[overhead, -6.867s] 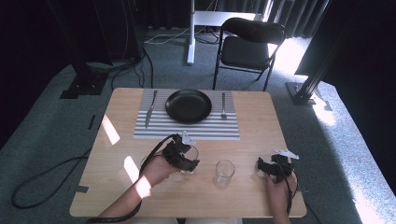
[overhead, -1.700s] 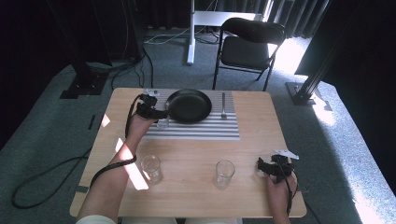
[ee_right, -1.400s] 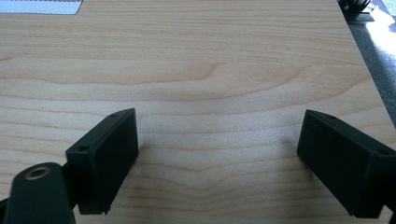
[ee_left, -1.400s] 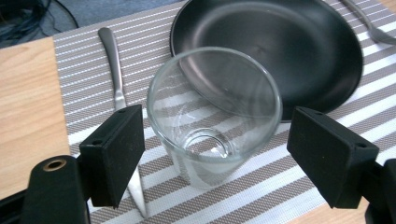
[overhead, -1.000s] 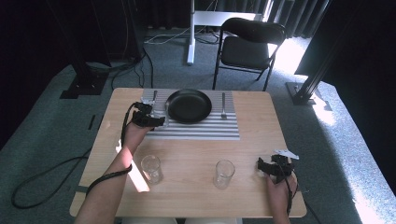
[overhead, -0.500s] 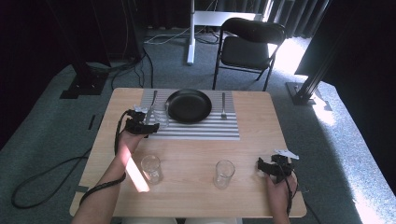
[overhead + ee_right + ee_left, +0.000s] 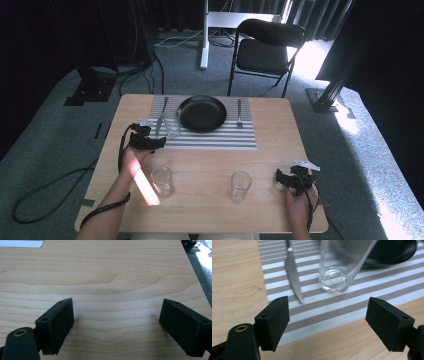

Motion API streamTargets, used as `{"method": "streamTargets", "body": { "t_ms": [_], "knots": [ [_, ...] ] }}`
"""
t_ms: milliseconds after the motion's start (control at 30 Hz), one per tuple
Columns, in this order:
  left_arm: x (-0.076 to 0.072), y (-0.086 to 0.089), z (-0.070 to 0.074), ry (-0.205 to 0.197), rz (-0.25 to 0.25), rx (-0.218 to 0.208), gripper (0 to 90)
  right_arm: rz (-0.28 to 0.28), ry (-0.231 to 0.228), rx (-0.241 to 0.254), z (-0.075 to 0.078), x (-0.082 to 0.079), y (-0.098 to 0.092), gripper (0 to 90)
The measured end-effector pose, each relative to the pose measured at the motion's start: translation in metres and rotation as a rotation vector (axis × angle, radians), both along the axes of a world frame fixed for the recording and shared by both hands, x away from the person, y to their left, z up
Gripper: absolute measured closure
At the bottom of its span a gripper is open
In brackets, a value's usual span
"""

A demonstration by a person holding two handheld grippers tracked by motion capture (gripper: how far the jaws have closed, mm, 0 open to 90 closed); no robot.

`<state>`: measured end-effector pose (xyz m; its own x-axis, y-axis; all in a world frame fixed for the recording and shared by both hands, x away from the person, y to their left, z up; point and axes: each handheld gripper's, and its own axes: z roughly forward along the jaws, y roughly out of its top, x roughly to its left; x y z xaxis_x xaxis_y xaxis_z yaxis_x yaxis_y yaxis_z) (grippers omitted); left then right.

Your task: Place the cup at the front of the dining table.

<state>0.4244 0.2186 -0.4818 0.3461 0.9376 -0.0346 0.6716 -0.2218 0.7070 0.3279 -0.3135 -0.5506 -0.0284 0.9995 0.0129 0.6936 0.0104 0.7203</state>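
Note:
A clear glass (image 7: 172,126) stands upright on the striped placemat (image 7: 210,141), between the knife (image 7: 161,117) and the black plate (image 7: 202,113). My left gripper (image 7: 159,142) is just short of the mat's near left corner, open and holding nothing. In the left gripper view the glass (image 7: 337,267) stands a little beyond the left gripper (image 7: 329,315), apart from both jaws, with the knife (image 7: 293,272) to its left. My right gripper (image 7: 281,177) rests low at the table's near right. The right gripper (image 7: 120,325) is open over bare wood.
A fork (image 7: 239,113) lies on the mat right of the plate. Two more empty glasses stand near the front edge, one at left (image 7: 161,180) and one in the middle (image 7: 240,186). A folding chair (image 7: 267,50) stands beyond the table.
My left gripper has drawn back from the plate area toward the near side, leaving the glass standing on the mat. The right gripper has stayed put.

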Motion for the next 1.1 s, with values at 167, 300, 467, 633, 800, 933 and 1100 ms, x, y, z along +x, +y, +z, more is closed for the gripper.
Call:
{"method": "streamTargets", "body": {
  "t_ms": [167, 300, 467, 633, 800, 933, 1100],
  "knots": [
    [-0.008, 0.006, -0.001, -0.038, 0.015, 0.000, 19.8, 0.000, 0.000, 0.000, 0.000, 0.000, 0.000, 11.9],
    [-0.012, 0.011, -0.003, -0.046, 0.029, 0.013, 19.8, 0.000, 0.000, 0.000, 0.000, 0.000, 0.000, 11.9],
    [-0.016, 0.016, -0.004, -0.042, 0.038, 0.003, 19.8, 0.000, 0.000, 0.000, 0.000, 0.000, 0.000, 11.9],
    [-0.022, 0.019, -0.007, -0.037, 0.020, -0.020, 19.8, 0.000, 0.000, 0.000, 0.000, 0.000, 0.000, 11.9],
    [-0.029, 0.025, -0.012, -0.043, 0.034, -0.019, 19.8, 0.000, 0.000, 0.000, 0.000, 0.000, 0.000, 11.9],
    [-0.034, 0.032, -0.015, -0.037, 0.034, -0.037, 19.8, 0.000, 0.000, 0.000, 0.000, 0.000, 0.000, 11.9],
    [-0.039, 0.038, -0.017, -0.033, 0.036, -0.012, 19.9, 0.000, 0.000, 0.000, 0.000, 0.000, 0.000, 11.9]
  ]
}}
